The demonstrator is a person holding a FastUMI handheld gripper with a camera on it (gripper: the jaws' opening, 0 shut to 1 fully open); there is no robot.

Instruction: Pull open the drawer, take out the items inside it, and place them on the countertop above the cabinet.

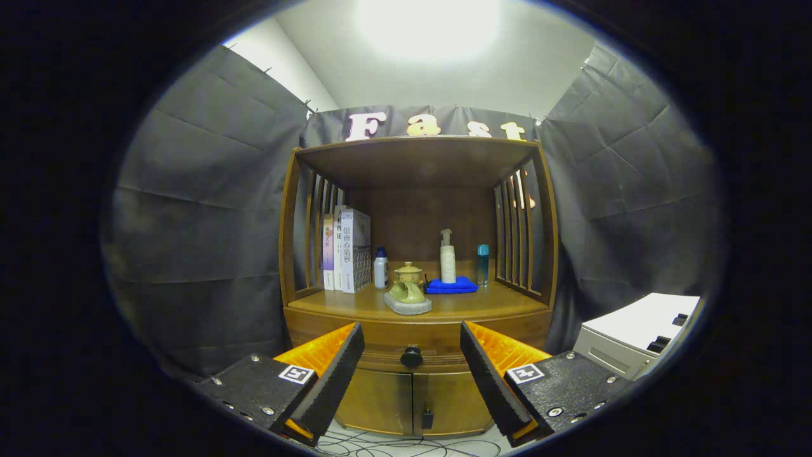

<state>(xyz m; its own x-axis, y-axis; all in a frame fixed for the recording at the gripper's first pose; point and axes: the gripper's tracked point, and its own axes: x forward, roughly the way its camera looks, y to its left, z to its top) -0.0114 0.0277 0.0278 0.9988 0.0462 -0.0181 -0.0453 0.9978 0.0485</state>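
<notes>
A wooden cabinet (419,317) stands straight ahead of me. Its drawer (380,336) is closed, and the black round knob (412,357) sits just beyond my fingers, centred in the gap between them. My gripper (412,355) is open, its orange-and-black fingers (330,374) spread wide with nothing held. Above the drawer lies the countertop (482,304), which carries books (346,251), a white bottle (380,269), a green teapot on a stone slab (407,293), a pump bottle (448,257) on a blue cloth (451,285), and a teal bottle (483,263). The drawer's contents are hidden.
Below the drawer are two cabinet doors (412,403) with a small black latch (427,419). Cables (406,444) lie on the floor in front. A white box-like unit (637,339) stands to the right of the cabinet. A wooden shelf roof (419,158) covers the countertop.
</notes>
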